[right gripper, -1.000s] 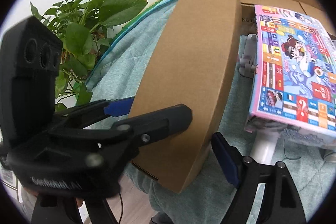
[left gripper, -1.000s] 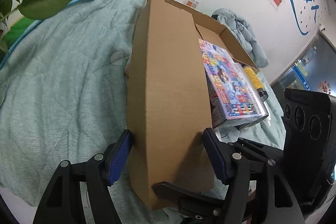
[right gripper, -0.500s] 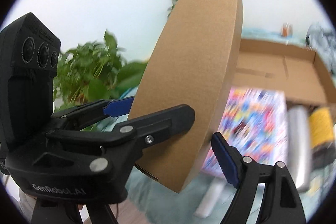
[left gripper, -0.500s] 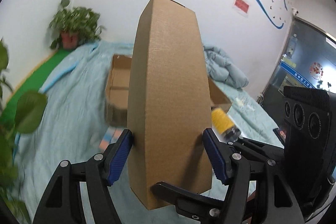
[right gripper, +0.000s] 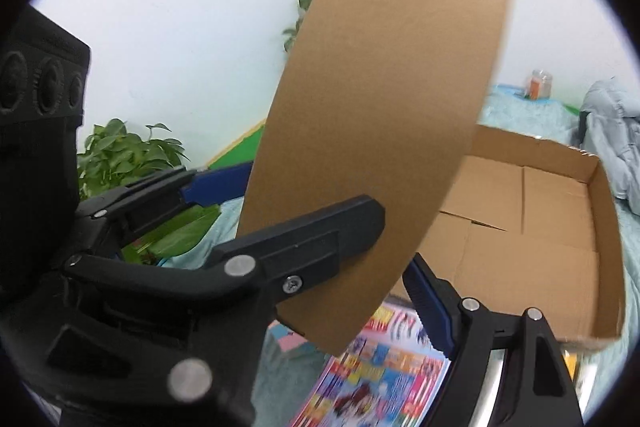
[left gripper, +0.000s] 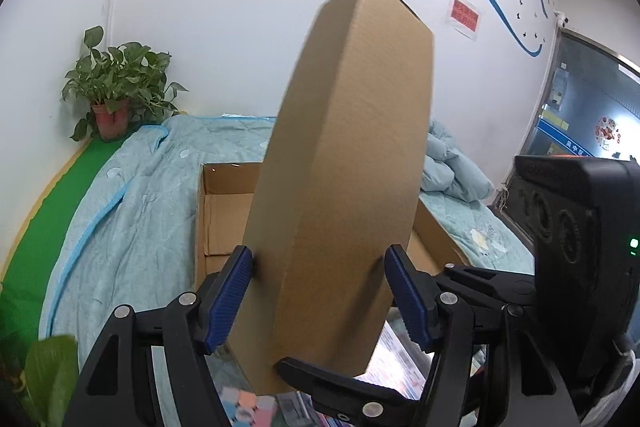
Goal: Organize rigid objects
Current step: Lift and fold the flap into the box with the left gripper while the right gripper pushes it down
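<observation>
- While the left gripper (left gripper: 320,291) clamps the tall cardboard box (left gripper: 344,187) between its blue pads (left gripper: 228,303), the box stands raised above the bed.
- Right gripper (right gripper: 316,227) pinches the same box near its lower end, crossing the left one.
- Behind sits an open cardboard tray (right gripper: 532,227); below lies a colourful game box (right gripper: 380,383) on the teal quilt (left gripper: 120,227).

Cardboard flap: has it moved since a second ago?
Yes. The flap has swung up: its top edge then lay low against the bedding and box, and now stands high against the wall, with the box's bare floor showing behind it.
</observation>
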The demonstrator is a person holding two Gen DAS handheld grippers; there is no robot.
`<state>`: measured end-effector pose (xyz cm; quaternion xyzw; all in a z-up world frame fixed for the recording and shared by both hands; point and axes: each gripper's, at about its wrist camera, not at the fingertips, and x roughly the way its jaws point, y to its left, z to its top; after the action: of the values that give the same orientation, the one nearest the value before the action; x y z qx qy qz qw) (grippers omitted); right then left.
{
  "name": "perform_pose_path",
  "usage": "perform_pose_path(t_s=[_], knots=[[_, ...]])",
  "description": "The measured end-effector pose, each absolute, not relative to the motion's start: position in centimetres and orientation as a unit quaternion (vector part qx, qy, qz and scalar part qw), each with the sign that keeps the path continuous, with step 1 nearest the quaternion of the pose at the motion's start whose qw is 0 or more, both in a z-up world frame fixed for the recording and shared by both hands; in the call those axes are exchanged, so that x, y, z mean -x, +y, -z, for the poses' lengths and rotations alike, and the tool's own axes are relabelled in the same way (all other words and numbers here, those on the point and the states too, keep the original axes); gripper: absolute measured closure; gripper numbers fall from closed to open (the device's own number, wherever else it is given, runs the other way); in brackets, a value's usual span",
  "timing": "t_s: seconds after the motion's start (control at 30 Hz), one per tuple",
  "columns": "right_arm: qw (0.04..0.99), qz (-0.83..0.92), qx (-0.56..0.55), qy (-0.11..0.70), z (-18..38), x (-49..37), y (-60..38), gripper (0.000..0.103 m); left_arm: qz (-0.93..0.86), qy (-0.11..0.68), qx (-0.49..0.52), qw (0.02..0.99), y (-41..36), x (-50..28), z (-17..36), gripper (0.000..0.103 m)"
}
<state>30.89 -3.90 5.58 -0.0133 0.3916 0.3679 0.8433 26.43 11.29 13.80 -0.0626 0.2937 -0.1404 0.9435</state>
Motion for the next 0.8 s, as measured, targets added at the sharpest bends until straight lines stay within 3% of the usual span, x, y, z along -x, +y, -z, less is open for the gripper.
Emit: perform_pose_path(t_s=[0.13, 0.23, 0.37, 0.5, 0.73, 0.8], knots=[[0.814, -0.383, 0.016, 0.437, -4.4, -34.7, -2.2, 0.023, 0.142, 0.319, 0.071, 0.934, 12.9, -30.9, -13.7, 0.039], [0.795, -0.385, 0.030, 0.468, -2.7, -37.4, -1.0, 0.028, 0.148, 0.340, 0.079, 0.925, 14.1, -33.4, -12.5, 0.047], [0.769, -0.380, 0.029, 0.513, 0.1, -40.4, -0.9, 0.031, 0.153, 0.374, 0.092, 0.910, 14.7, -36.3, -9.2, 0.050], [0.746, -0.370, 0.040, 0.553, 3.1, -41.9, -1.1, 0.041, 0.156, 0.404, 0.119, 0.893, 15.4, -38.5, -6.3, 0.050], [0.715, -0.378, 0.058, 0.585, 4.8, -44.2, -2.1, 0.042, 0.137, 0.459, 0.166, 0.862, 17.4, -39.4, -0.6, 0.053], [0.711, -0.384, 0.055, 0.587, 5.2, -44.8, -2.4, 0.047, 0.133, 0.467, 0.178, 0.856, 18.1, -39.6, 0.9, 0.054]])
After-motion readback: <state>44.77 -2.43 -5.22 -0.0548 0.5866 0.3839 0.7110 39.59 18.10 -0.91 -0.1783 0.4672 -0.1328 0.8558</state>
